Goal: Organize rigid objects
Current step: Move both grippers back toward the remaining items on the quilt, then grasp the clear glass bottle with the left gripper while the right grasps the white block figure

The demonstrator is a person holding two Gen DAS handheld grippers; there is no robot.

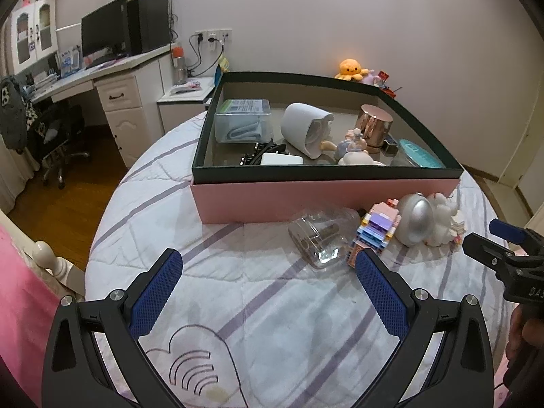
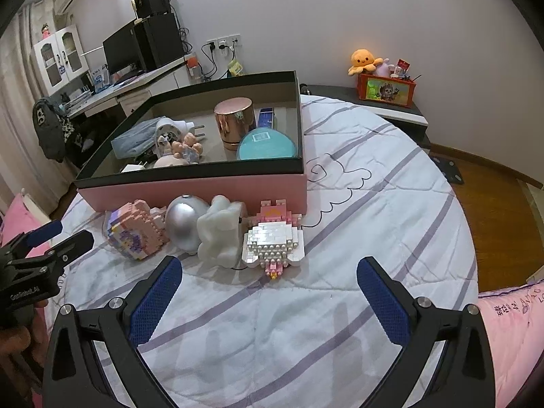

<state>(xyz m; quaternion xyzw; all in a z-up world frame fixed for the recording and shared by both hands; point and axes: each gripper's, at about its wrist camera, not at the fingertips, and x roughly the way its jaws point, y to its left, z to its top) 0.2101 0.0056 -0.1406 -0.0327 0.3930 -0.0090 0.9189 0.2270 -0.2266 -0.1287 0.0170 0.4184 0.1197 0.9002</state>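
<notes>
Toys: a row on the bed just in front of the pink box [image 2: 190, 190]: clear jar [image 1: 323, 238], pastel block model [image 1: 374, 231], silver egg [image 2: 185, 224], white figure [image 2: 221, 234], white brick figure [image 2: 273, 241].
Nearest pick: white brick figure lies straight ahead of the right gripper [image 2: 268, 302], its long axis running near to far, toward the box.
Right gripper: jaws wide apart, empty.
Left gripper [image 1: 268, 292]: jaws apart, empty, nearer the jar, which lies on its side ahead and slightly right.
Obstacle: white figure touches, or nearly touches, the brick figure's left side.
Box: open, already crowded; teal tin [image 2: 267, 144] and copper can [image 2: 234, 119] fill its right end.
</notes>
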